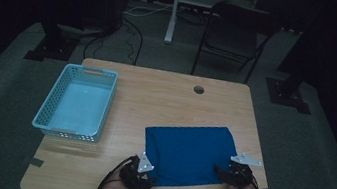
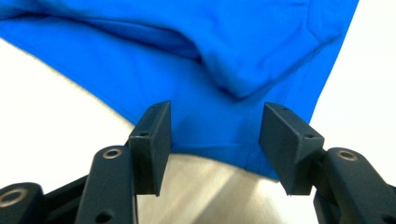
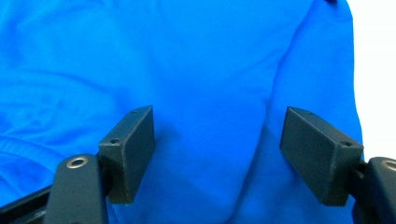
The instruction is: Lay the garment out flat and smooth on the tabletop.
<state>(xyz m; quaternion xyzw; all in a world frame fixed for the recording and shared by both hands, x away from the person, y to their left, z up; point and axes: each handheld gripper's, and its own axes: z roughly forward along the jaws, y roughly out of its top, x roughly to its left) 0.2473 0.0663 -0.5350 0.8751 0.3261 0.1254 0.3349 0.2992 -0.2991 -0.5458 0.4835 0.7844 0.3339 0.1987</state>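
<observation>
Folded blue cloth flat on a wooden table, with one gripper at each of its near corners.

Left gripper: at the cloth's near-left corner. In the left gripper view its jaws stand apart, released, nothing pinched between the pads; the cloth's hem lies just ahead of and below the tips, and a raised fold sits farther ahead.

Right gripper: at the cloth's near-right corner. In the right gripper view the jaws stand wide apart over the cloth, which spreads beneath and ahead of both pads; the pads do not press on it. Whether the tips rest on the fabric is hard to tell in the dim high view.

Light blue basket: well to the left of the left gripper, apart from the cloth.
</observation>
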